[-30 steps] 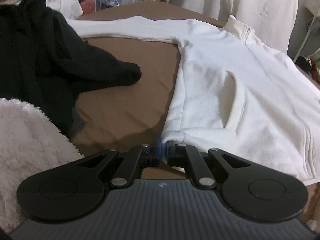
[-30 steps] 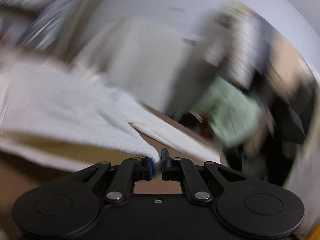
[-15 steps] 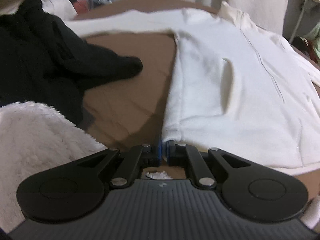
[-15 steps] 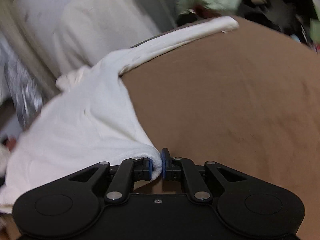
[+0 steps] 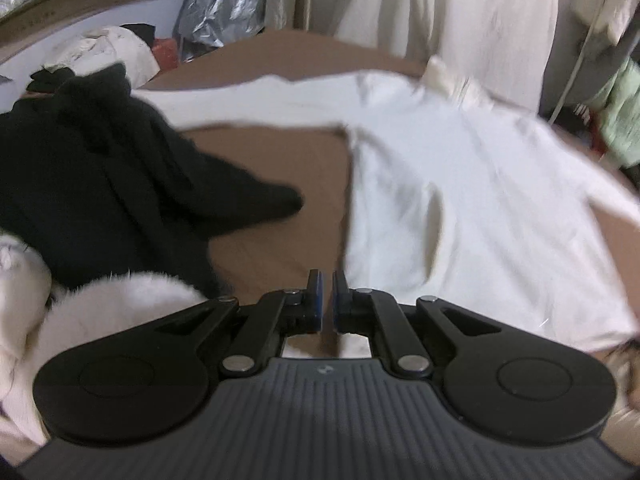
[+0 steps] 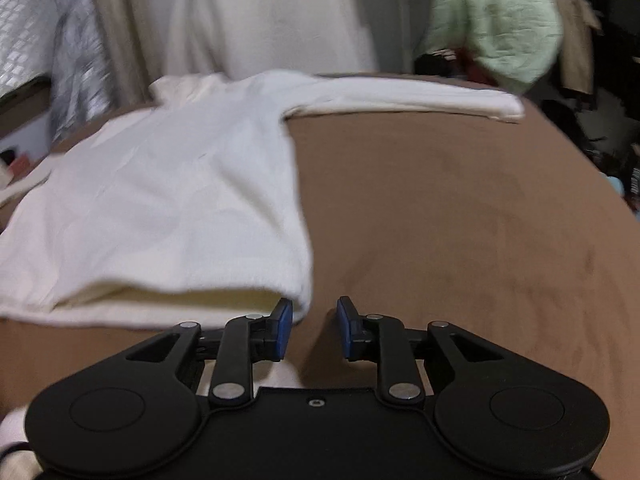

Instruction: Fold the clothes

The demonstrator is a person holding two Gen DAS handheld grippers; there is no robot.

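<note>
Sweater point(image 5: 460, 208) is spread flat, sleeves out, on the brown bed point(image 6: 460, 220). Left hand-held gripper point(image 5: 327, 294) is nearly closed, empty; right hand-held gripper point(image 6: 314, 322) is parted, empty. Hem corners should be pinched evenly.

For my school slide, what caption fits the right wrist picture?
Open right gripper beside the hem of a white sweater spread flat on a brown bed.
</note>
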